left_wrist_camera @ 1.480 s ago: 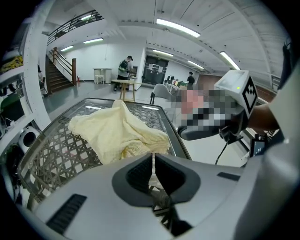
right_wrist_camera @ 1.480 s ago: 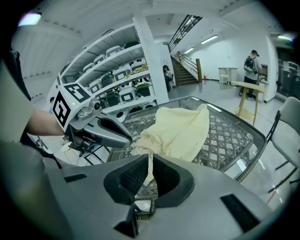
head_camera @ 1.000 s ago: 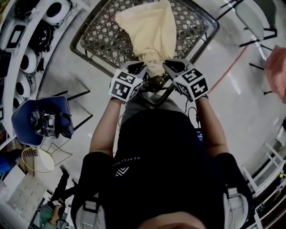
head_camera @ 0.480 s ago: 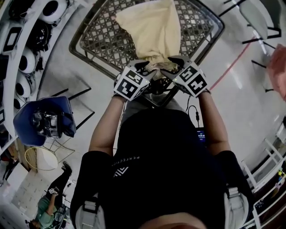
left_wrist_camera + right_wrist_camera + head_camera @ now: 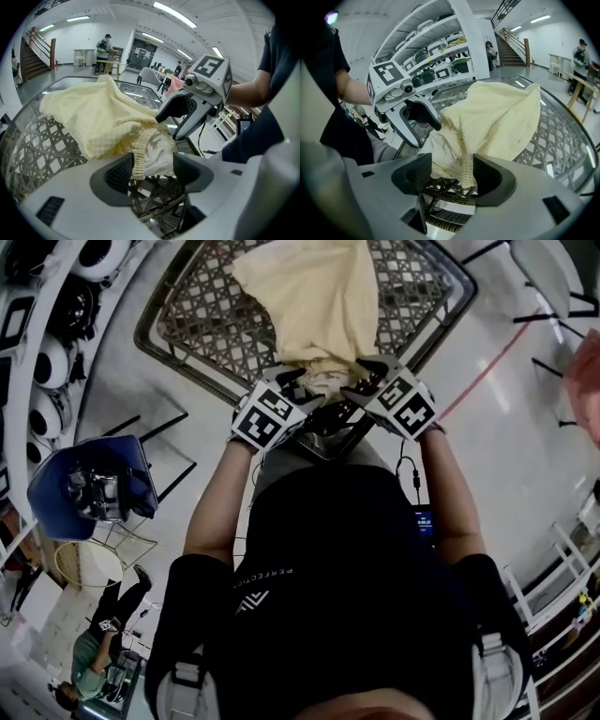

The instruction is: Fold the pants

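Pants (image 5: 314, 296), one pair, waistband loose within left tongs (image 5: 151, 165) and right tongs (image 5: 451, 174), both just spread apart.

Pants (image 5: 309, 306) on lattice table (image 5: 192, 324), waistband (image 5: 323, 379) at near edge, legs toward far side. Chair (image 5: 52, 491) on floor, left of table. Shelves (image 5: 28, 334) further left.

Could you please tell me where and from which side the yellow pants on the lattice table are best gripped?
Probably the pants by their gathered elastic waistband, from the near edge of the table: it lies bunched and raised there, while the rest spreads away across the lattice.
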### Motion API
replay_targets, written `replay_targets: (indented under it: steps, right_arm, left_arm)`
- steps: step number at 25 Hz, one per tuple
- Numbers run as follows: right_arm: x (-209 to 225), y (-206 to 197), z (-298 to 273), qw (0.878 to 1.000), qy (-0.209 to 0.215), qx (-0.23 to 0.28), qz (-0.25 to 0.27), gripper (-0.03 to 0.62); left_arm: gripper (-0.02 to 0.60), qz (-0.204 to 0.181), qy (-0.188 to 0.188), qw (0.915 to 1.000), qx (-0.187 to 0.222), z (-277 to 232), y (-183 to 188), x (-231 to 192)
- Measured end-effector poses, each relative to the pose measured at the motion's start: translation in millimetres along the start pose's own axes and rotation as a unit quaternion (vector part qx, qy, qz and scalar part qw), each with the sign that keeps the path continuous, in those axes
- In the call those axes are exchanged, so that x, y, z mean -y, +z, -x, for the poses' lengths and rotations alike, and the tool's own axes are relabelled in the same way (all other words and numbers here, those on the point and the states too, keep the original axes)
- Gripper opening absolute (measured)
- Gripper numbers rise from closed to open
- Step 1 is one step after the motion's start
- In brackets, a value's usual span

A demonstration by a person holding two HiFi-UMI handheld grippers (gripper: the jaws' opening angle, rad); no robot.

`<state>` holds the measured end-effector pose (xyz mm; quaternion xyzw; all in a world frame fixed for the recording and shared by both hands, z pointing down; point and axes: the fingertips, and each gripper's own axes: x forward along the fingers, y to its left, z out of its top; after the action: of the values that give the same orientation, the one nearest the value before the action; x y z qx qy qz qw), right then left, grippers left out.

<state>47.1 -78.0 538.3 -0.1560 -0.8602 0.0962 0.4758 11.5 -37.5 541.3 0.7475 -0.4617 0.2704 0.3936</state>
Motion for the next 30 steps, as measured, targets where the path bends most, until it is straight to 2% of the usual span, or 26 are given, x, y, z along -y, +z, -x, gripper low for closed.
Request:
replay_targets:
  steps: [2,7,15,18,21,23,26,30]
  right_arm:
    - [-1,-3,-4,1.000,0.006,-0.006,0.007,0.266]
    - [-6,-13,-11,0.999,0.017,-0.025,0.037,0.282]
    - [-11,-19,-16,0.997,0.018,-0.018,0.068,0.287]
    - [-11,-21,-17,0.997,0.010,-0.018,0.077,0.287]
    - [-7,-21,-17,0.996,-0.010,-0.019,0.084,0.285]
    - [-6,-20,-18,0.996,-0.021,-0.017,0.082,0.284]
    - [-4,-19,-19,0.997,-0.032,-0.009,0.075,0.266]
    - [-4,-20,-18,0.996,-0.038,-0.013,0.075,0.224]
  left_arm:
    - [0.291,-0.003,-0.004,1.0000,-0.004,-3,-1,1]
    - [0.307,-0.014,0.003,0.9998,-0.010,-8,-5,3]
    - [0.341,-0.039,-0.015,0.9991,-0.010,-12,-15,14]
    - [0.341,-0.051,-0.002,0.9987,-0.003,-15,-17,15]
    - [0.339,-0.065,0.028,0.9975,0.001,-18,-16,12]
    - [0.319,-0.061,0.046,0.9971,0.003,-18,-15,9]
    - [0.242,-0.028,0.062,0.9975,0.015,-16,-14,0]
    - [0.175,-0.010,0.058,0.9982,0.008,-15,-13,-4]
